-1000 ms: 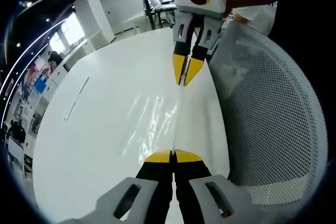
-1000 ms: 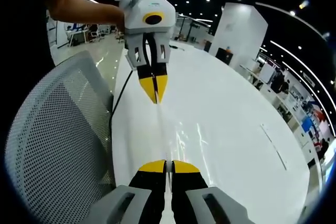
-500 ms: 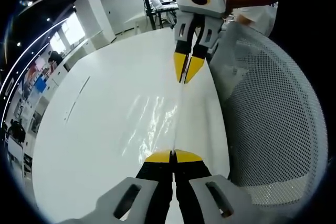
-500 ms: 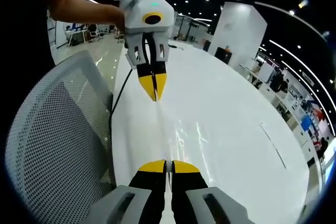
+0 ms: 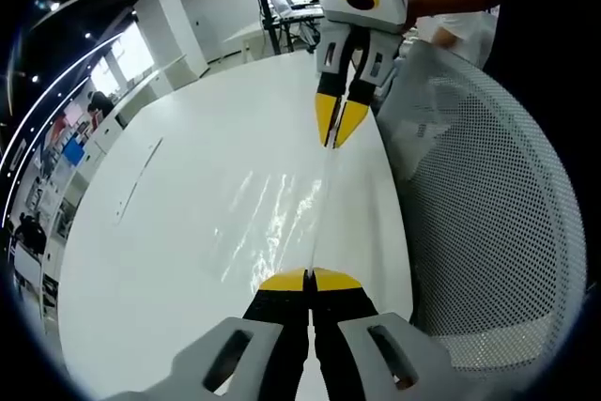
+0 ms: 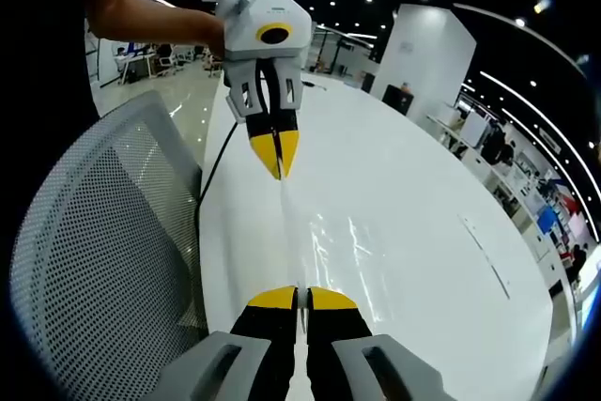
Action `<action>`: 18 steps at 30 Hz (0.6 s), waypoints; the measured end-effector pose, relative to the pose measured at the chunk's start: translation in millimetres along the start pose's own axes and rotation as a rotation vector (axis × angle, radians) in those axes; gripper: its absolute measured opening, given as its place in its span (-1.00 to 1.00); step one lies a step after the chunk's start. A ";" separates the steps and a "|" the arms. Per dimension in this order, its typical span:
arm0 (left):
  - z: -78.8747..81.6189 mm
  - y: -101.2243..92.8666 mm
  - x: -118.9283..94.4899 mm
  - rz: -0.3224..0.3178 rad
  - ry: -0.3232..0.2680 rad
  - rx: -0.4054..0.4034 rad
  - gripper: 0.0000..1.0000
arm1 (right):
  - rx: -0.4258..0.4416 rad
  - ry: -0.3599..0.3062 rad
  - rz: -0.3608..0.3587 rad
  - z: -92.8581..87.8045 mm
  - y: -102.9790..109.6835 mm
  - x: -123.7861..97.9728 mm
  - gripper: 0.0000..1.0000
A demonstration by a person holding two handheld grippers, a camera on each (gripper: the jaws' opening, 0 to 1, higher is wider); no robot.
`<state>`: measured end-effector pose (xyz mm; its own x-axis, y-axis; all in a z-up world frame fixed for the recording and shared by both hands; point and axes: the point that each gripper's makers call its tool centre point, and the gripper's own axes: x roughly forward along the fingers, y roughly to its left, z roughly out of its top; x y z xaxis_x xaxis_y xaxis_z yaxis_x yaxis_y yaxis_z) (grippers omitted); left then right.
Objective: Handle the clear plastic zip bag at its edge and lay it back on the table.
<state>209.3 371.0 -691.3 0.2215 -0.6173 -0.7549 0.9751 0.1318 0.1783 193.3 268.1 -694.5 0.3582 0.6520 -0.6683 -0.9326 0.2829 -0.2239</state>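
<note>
Both hand-held grippers, left [image 5: 309,280] and right [image 6: 300,297], face each other, clamped on zip bag [image 5: 282,218] edge above table [image 5: 169,213].

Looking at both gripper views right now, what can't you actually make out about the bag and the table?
- Zip bag: clear on white table, so its far outline is lost in the left gripper view.
- Zip seal state: too thin to tell in the right gripper view, bag.
- Left gripper and right gripper: the closed fingers cover the pinched edge.
- Mesh chair: cut off by the view's edge.
</note>
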 end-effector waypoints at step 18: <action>3.8 -0.9 1.9 -0.001 -0.003 0.013 -1.00 | 0.018 0.007 -0.005 -9.8 -0.1 -5.9 -1.00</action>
<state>208.8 366.8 -690.5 0.2208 -0.6194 -0.7534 0.9750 0.1212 0.1860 190.8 257.4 -697.5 0.3622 0.6454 -0.6725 -0.9300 0.2986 -0.2143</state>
